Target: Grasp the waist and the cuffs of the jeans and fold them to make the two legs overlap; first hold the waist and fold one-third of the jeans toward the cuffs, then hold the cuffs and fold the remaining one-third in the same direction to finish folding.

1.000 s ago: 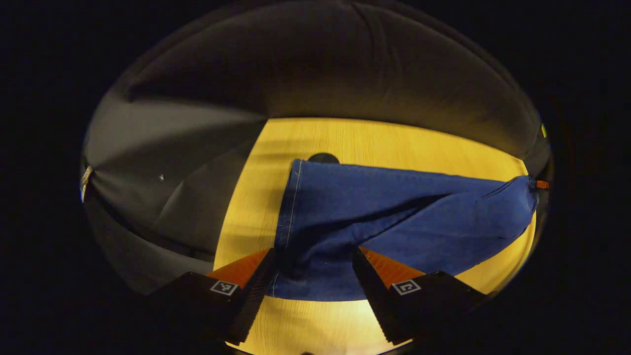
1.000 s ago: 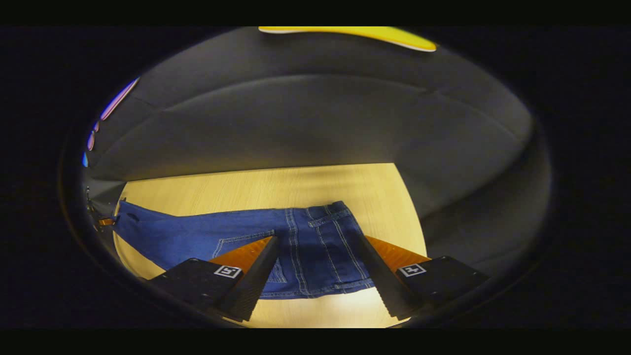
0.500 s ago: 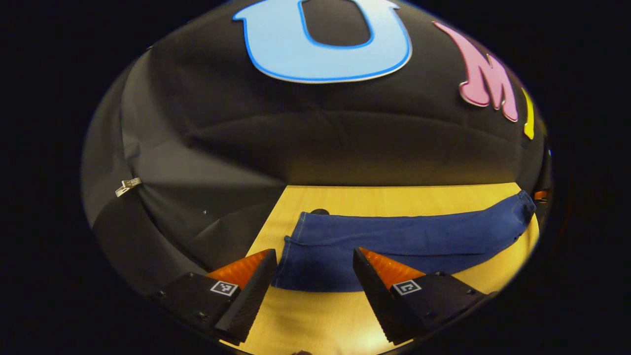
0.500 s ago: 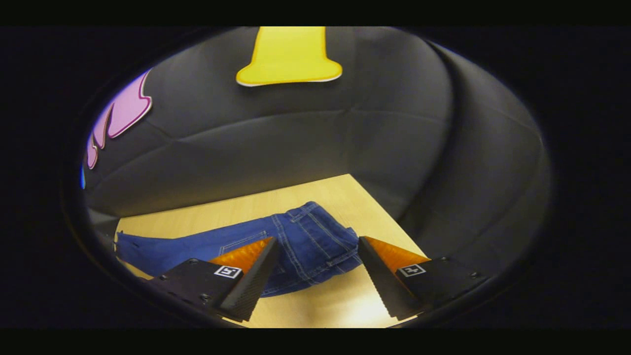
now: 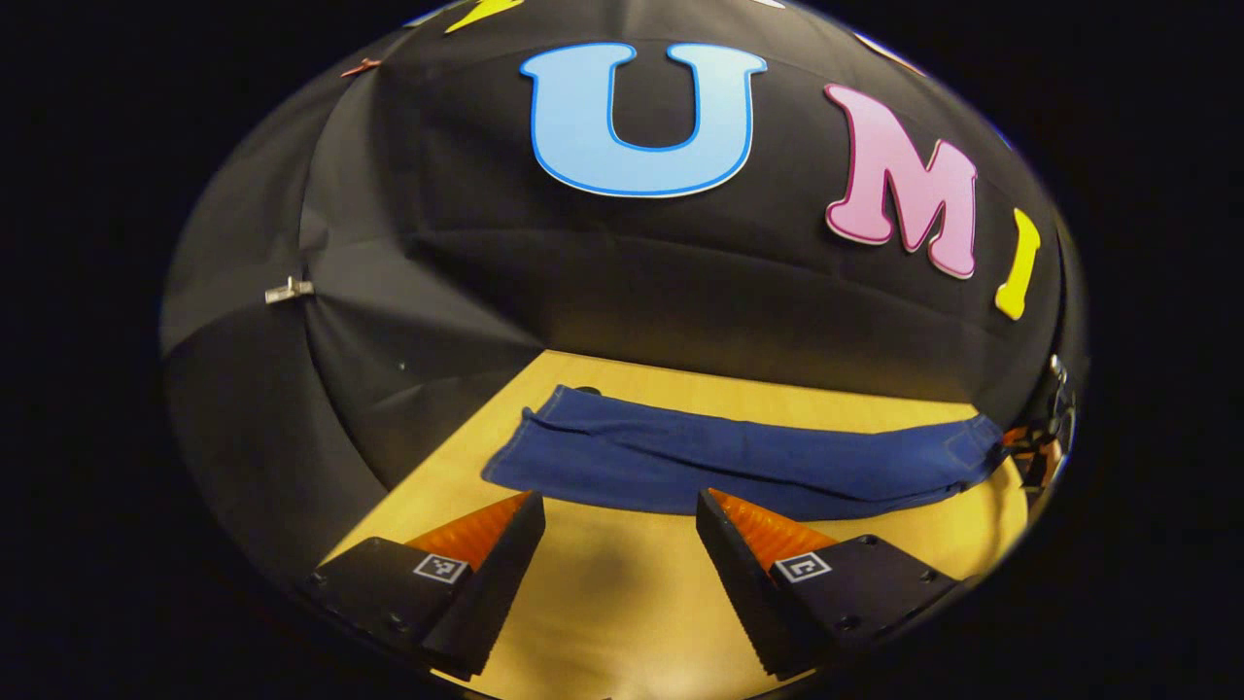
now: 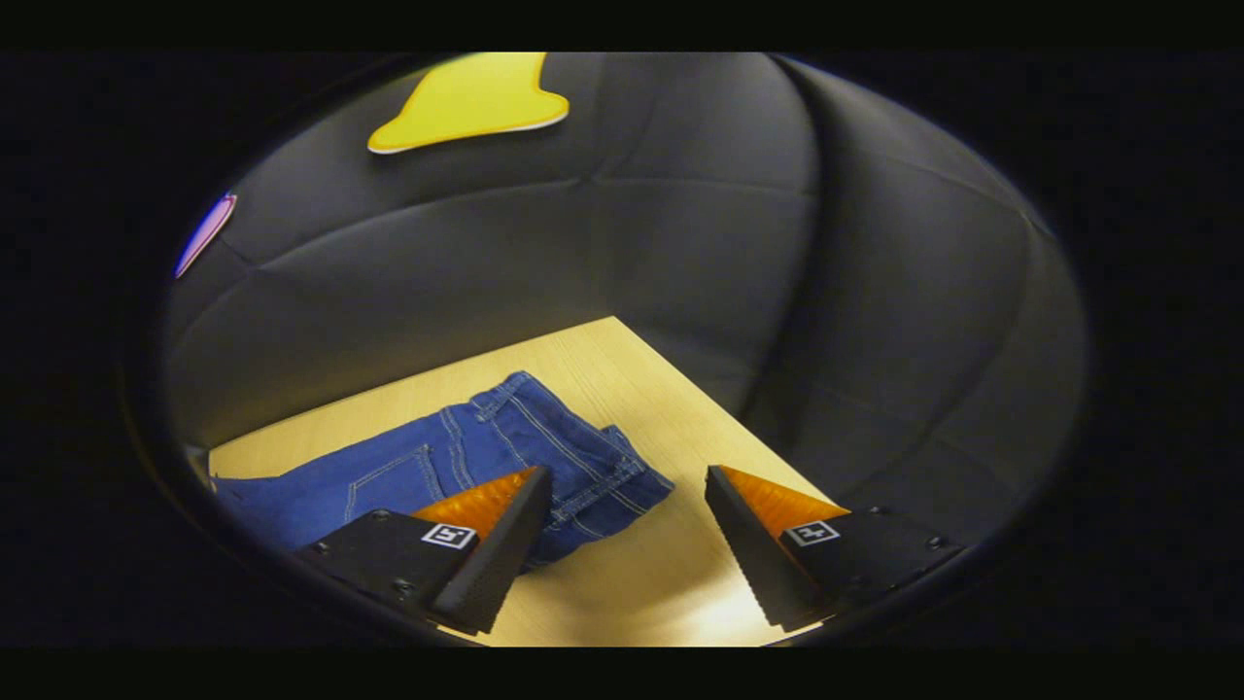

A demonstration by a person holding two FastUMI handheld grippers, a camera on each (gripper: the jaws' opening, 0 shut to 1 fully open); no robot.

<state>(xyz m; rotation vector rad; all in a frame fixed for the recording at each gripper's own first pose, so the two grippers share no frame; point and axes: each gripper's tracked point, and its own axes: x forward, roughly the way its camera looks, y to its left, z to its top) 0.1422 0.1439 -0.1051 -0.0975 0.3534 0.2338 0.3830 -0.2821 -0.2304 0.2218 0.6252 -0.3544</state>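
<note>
Jeans [image 5: 739,462] are lying flat on a light wooden table [image 5: 622,603], with the booth's black cloth wall right behind. A second ago both grippers sat low over the denim with fabric between the fingers; now they've pulled back and up. Left gripper [image 5: 620,510] and right gripper [image 6: 628,486] both have fingers spread, holding nothing. Jeans look dark blue, legs stacked in one long strip, waist [image 6: 573,467] with pale stitching nearest the right gripper.
</note>
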